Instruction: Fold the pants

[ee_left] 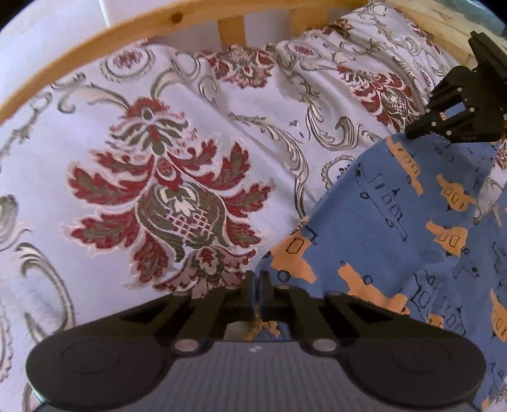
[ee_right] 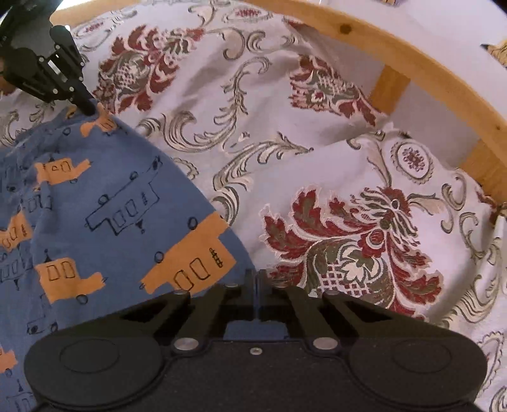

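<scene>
The jaws of the left gripper (ee_left: 257, 285) are seen pressed together on an edge of the pants (ee_left: 396, 241), a strip of blue and orange cloth being pinched between them. The jaws of the right gripper (ee_right: 256, 285) are likewise closed on the pants (ee_right: 104, 215), at another point on the cloth's edge. The pants, blue with orange vehicle prints, are stretched between the two grippers above the bed, whose floral bedspread (ee_left: 164, 177) is spread wrinkled beneath. Beyond the bedspread, at the far edge of the bed, a curved wooden bed frame (ee_right: 421, 66) is seen against a white wall (ee_left: 54, 22).
</scene>
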